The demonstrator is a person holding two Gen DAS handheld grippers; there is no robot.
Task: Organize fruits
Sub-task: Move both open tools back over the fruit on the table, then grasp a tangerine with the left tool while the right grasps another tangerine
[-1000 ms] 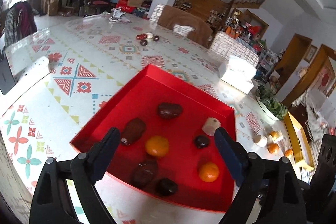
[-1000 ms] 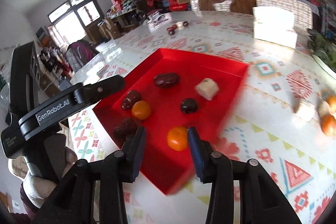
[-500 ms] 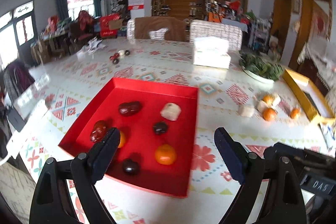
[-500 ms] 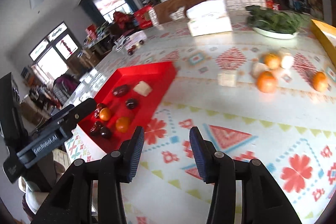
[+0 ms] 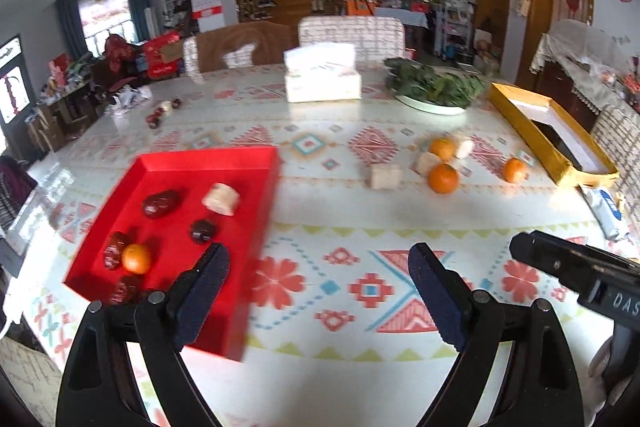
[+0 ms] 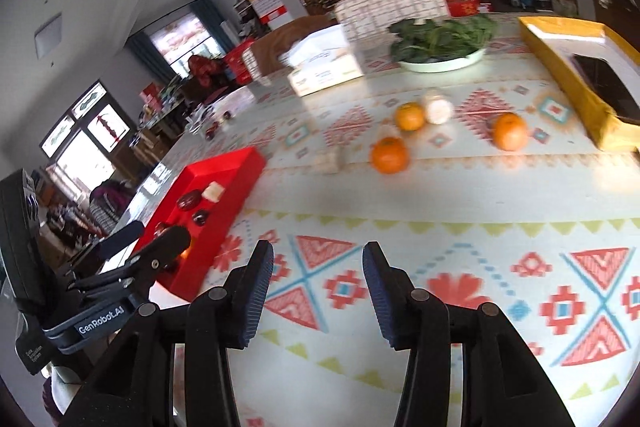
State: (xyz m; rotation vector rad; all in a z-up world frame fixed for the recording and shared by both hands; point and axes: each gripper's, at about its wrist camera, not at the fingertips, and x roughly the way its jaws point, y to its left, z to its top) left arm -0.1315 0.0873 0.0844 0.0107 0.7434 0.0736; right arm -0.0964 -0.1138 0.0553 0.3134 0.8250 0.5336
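Both tongs (image 5: pixel 318 281) (image 6: pixel 318 277) swung rightward, red tray (image 5: pixel 208 159) now left

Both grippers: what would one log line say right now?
left gripper: open, empty | right gripper: open, empty | red tray: holds fruit | three oranges: loose on table

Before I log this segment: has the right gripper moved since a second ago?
Yes. The right gripper has swung right, off the red tray it was over, toward the oranges on the bare tablecloth.
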